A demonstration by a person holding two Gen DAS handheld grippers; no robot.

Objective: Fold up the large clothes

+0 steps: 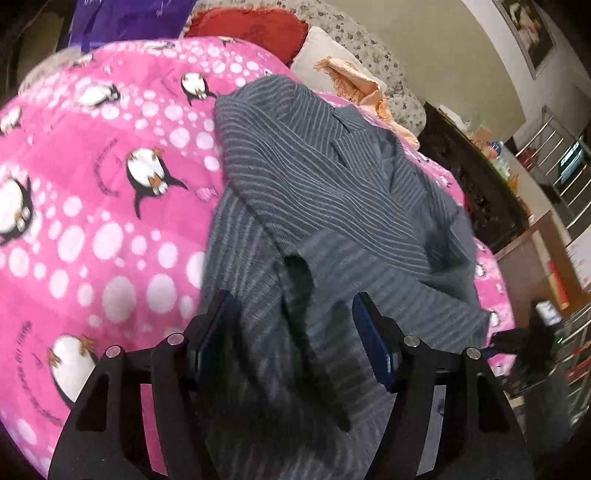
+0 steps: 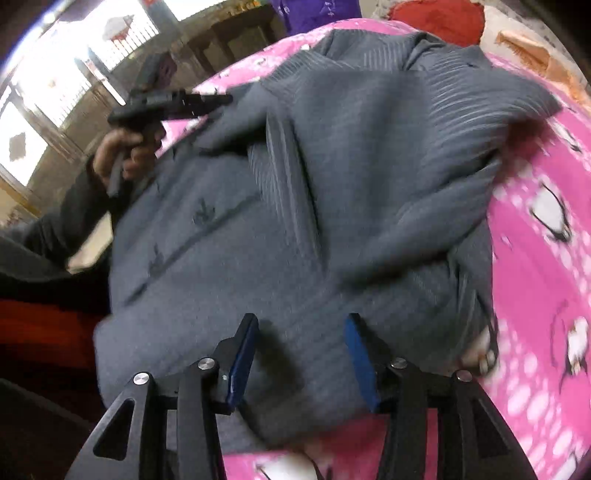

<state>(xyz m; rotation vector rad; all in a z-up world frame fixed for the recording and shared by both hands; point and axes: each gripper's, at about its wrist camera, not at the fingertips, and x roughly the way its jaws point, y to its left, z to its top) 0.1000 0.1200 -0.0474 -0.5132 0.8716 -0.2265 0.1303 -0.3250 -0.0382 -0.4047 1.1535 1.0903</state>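
1. Grey striped garment (image 1: 332,206) lies rumpled and partly folded on the pink penguin blanket (image 1: 110,184) covering the bed, reaching the bed's near edge.
2. Left gripper (image 1: 291,332) hangs over the garment's lower folds, jaws spread; cloth shows between the blue pads (image 1: 373,343), but no pinch can be seen.
3. Right gripper (image 2: 301,354) hovers above the garment's smooth grey panel, jaws apart, nothing clamped.
4. In the right wrist view, the person's hand (image 2: 122,147) holds the left gripper at the garment's far-left side.
5. Red cushion (image 1: 247,29) sits beyond, at the bed's far end.
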